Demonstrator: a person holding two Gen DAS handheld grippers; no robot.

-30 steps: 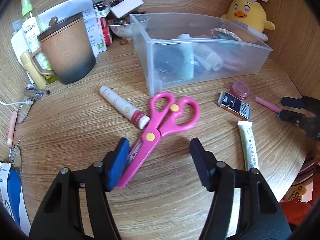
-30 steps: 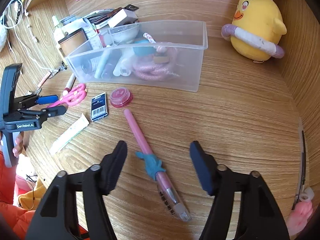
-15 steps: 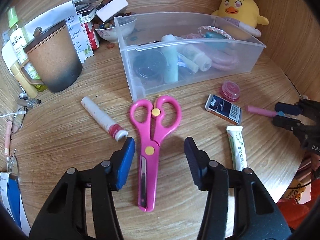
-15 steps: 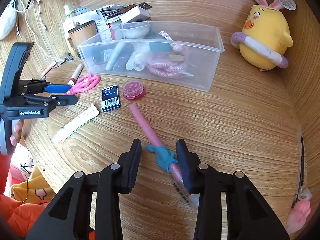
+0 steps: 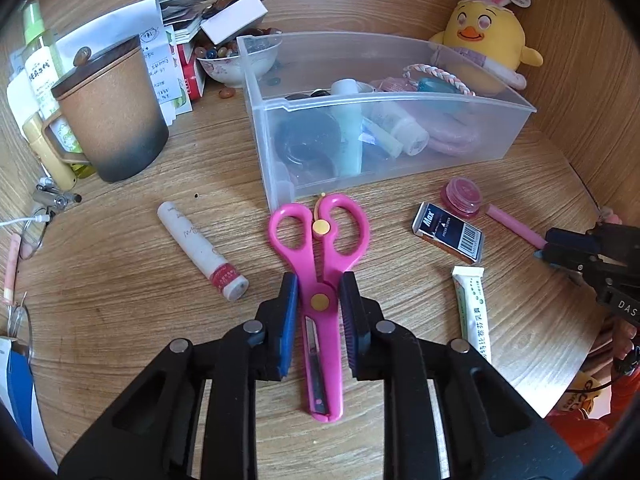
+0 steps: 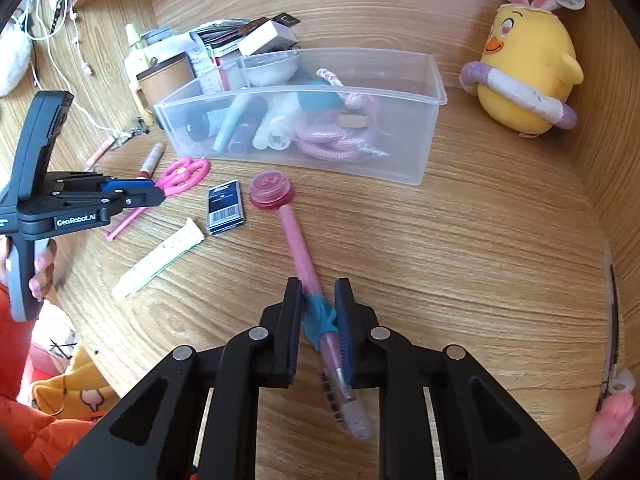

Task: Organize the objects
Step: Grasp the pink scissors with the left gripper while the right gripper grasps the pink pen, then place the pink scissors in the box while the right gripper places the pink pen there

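Wooden tabletop (image 5: 120, 320) carries everything I see. Largest item: clear plastic bin (image 5: 384, 108), already holding tubes, a dark round object and pink rope, sitting toward the back. Yellow chick plush (image 6: 528, 68) stands to the bin's right, apart from it. Brown lidded mug (image 5: 110, 116) stands left of the bin.

My left claw (image 5: 318, 292) sits closed down around the pink scissors (image 5: 320, 264) at the pivot, both pads against the plastic; scissors lie flat, handles pointing at the bin's front wall, blades toward me.

My right claw (image 6: 318, 304) is clamped on the pink pen (image 6: 316, 300) at its teal bow, pen lying on the tabletop, far end touching the pink round pot (image 6: 271, 185).

Loose nearby: white tube (image 5: 472, 312), dark staple box (image 5: 448, 232), glue stick (image 5: 202, 252).
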